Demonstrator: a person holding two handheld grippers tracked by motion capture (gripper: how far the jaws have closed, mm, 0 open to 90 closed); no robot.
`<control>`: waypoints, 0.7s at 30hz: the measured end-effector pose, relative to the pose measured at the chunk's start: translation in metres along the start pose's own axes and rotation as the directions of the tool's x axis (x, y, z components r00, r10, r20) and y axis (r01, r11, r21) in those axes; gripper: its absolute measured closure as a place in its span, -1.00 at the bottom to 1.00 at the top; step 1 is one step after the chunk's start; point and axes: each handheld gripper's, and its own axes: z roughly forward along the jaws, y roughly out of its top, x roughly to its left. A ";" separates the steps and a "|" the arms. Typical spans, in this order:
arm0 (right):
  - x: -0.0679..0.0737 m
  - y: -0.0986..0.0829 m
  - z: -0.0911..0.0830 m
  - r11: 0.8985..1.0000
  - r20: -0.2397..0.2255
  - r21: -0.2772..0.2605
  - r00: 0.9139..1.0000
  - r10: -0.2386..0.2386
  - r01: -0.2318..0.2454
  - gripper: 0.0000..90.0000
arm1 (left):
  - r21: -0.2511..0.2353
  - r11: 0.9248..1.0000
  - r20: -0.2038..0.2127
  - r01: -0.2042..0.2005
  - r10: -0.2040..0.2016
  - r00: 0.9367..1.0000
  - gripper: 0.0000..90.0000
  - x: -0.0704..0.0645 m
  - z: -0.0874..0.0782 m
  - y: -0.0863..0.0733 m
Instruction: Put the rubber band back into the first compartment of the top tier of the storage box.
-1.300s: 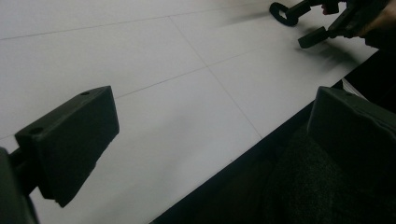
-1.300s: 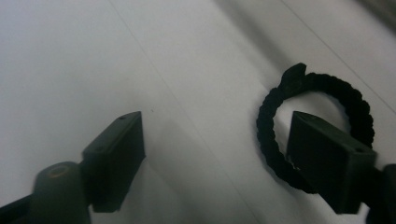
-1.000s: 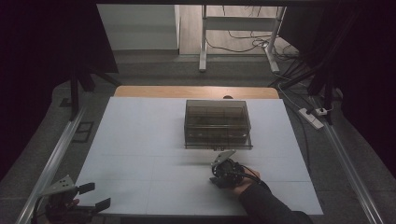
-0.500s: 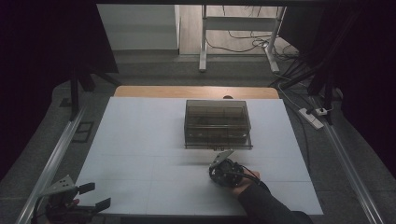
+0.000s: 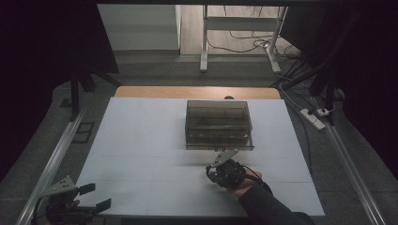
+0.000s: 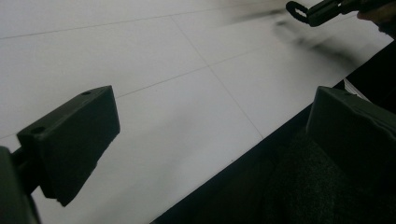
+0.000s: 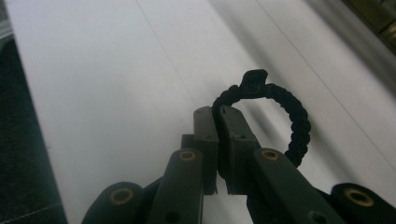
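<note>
The right gripper (image 7: 217,112) fingers (image 7: 233,140) pinch a black braided bracelet (image 7: 285,116) looping beyond their tips; left gripper (image 6: 210,135) fingers spread, empty.

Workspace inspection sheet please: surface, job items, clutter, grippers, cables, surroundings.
Surface: white table top, wooden strip along its far edge.
Job's things: black braided bracelet clamped in the right gripper, above the table; clear smoky box at centre, just beyond it.
Clutter: nothing seen.
Grippers: right shut on the bracelet; left gripper open at the near left corner, holding nothing.
Cables: power strip and leads on the floor at right.
Surroundings: dark curtains, metal frame legs beyond the table.
</note>
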 end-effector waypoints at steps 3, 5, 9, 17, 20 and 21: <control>0.002 0.002 -0.005 1.000 -0.001 -0.021 1.000 -0.004 0.004 0.90 | 0.000 1.000 -0.001 0.000 0.000 1.000 -0.96 0.000 0.000 0.000; 0.001 0.004 -0.009 0.999 0.000 -0.039 1.000 -0.007 0.007 0.90 | 0.000 1.000 -0.001 0.002 -0.002 1.000 -0.96 0.000 0.000 0.000; 0.000 0.006 -0.017 0.996 -0.013 -0.085 1.000 0.019 -0.020 0.90 | 0.000 1.000 -0.002 0.003 -0.003 1.000 -0.96 0.000 0.000 0.000; 0.002 0.013 -0.031 0.989 -0.018 -0.145 1.000 0.026 -0.028 0.90 | 0.002 1.000 -0.001 -0.001 0.001 1.000 -0.96 0.000 0.000 0.000; 0.002 0.015 -0.035 0.986 -0.021 -0.163 0.999 0.026 -0.029 0.90 | 0.005 1.000 0.000 -0.005 0.005 1.000 -0.96 0.000 0.001 0.000; 0.002 0.016 -0.037 0.984 -0.025 -0.176 0.999 0.029 -0.033 0.90 | 0.005 1.000 0.000 -0.006 0.006 1.000 -0.96 0.000 0.001 0.000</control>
